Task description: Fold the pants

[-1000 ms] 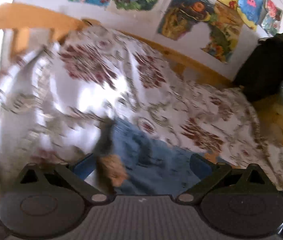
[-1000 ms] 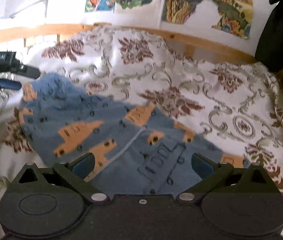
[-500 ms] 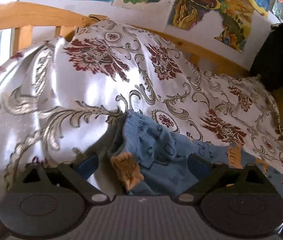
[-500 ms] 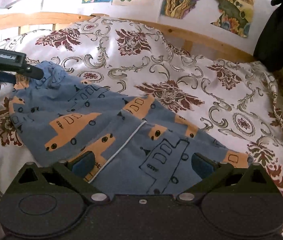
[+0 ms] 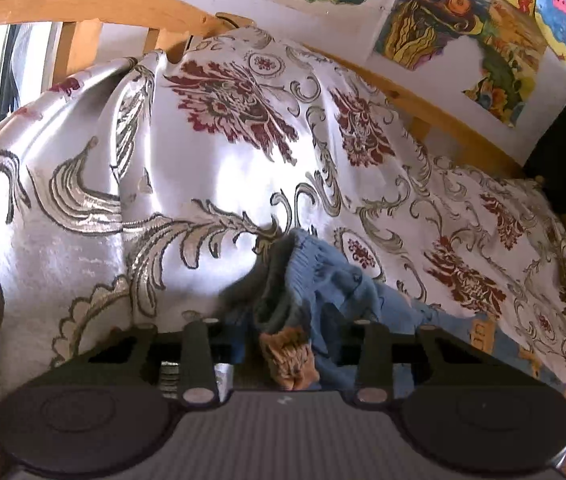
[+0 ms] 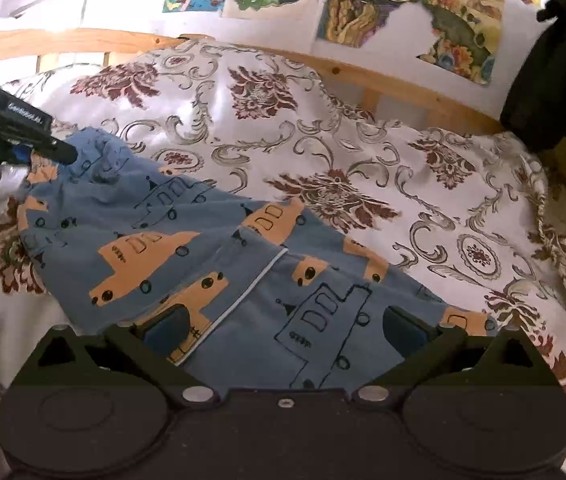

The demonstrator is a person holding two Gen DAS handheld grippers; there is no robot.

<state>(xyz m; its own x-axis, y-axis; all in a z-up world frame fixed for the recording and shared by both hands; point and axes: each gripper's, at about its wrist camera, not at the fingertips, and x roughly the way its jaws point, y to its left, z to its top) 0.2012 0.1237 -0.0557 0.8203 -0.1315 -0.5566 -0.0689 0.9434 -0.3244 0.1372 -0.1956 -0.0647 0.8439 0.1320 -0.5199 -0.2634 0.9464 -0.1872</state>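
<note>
Your left gripper (image 5: pixel 283 344), jaws clenched on one bunched end of the blue pants (image 6: pixel 211 264), anchors the garment across the patterned bedspread (image 6: pixel 363 160), its long axis running toward your right gripper (image 6: pixel 283 332), jaws released over the near end.

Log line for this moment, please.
left claw: shut on pants | right claw: open over pants | pants: flat on bedspread

Bedroom — wooden bedframe (image 6: pixel 383 76), bedspread (image 6: pixel 363 160).
</note>
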